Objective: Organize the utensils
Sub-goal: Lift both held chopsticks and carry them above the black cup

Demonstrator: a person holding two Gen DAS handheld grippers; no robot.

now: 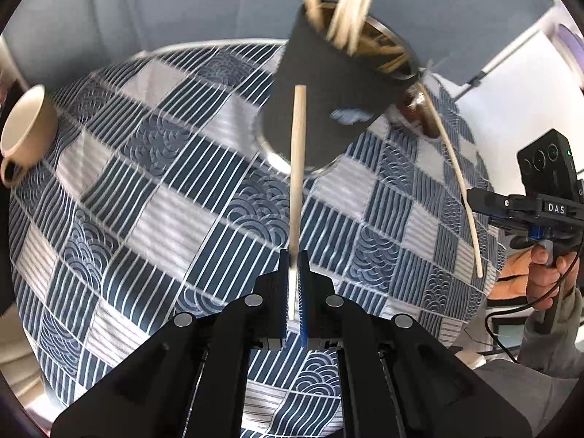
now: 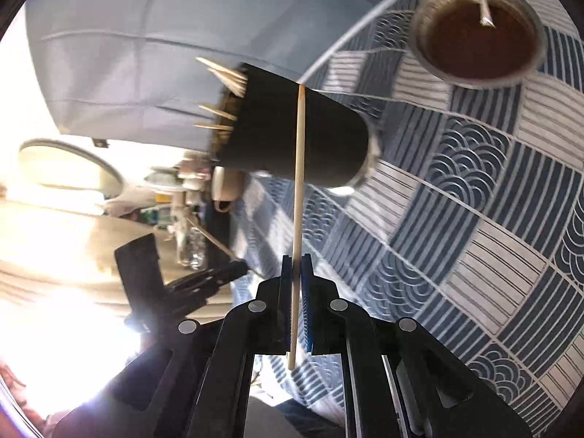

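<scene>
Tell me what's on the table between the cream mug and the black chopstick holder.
Nothing but bare patterned tablecloth lies between the mug and the holder, as the left wrist view shows.

right hand-held gripper clamping chopstick, black holder beyond

"DAS" (white letters) reads on the right gripper

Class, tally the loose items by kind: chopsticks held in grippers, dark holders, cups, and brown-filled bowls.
Pale wooden chopsticks held in grippers: 2
Dark cylindrical utensil holder: 1
Cream ceramic cup: 1
Round metal bowl with brown contents: 1
Total: 5
</scene>
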